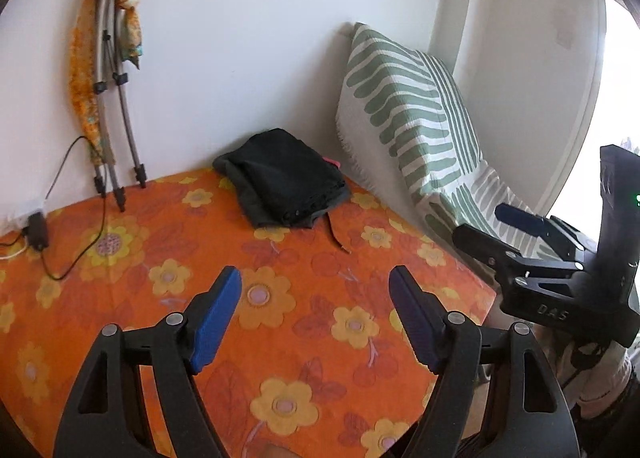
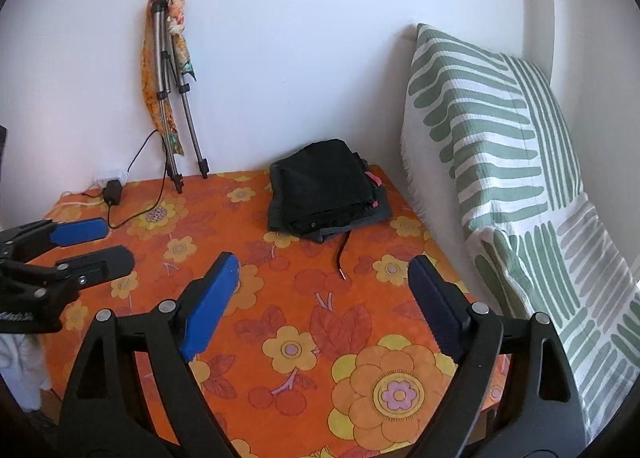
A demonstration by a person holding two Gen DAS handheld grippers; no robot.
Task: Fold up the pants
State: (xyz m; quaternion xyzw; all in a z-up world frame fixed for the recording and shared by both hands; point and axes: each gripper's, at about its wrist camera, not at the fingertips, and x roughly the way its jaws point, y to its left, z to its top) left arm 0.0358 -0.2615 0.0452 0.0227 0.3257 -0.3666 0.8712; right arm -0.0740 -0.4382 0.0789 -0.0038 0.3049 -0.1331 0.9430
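- Left gripper (image 1: 316,314): jaws wide, nothing between the blue pads, hanging over the orange flowered tablecloth (image 1: 120,298).
- Right gripper (image 2: 324,306): jaws wide too, empty, just beside the left one.
- Pants (image 2: 326,192): black, folded into a compact stack at the table's far edge, near the wall, well apart from both grippers.
- Drawstring (image 2: 342,258) trails out toward the camera.
- Pink bit (image 2: 374,178) at the stack's right edge, probably a label.
- Tripod (image 2: 176,98) leans on the wall.
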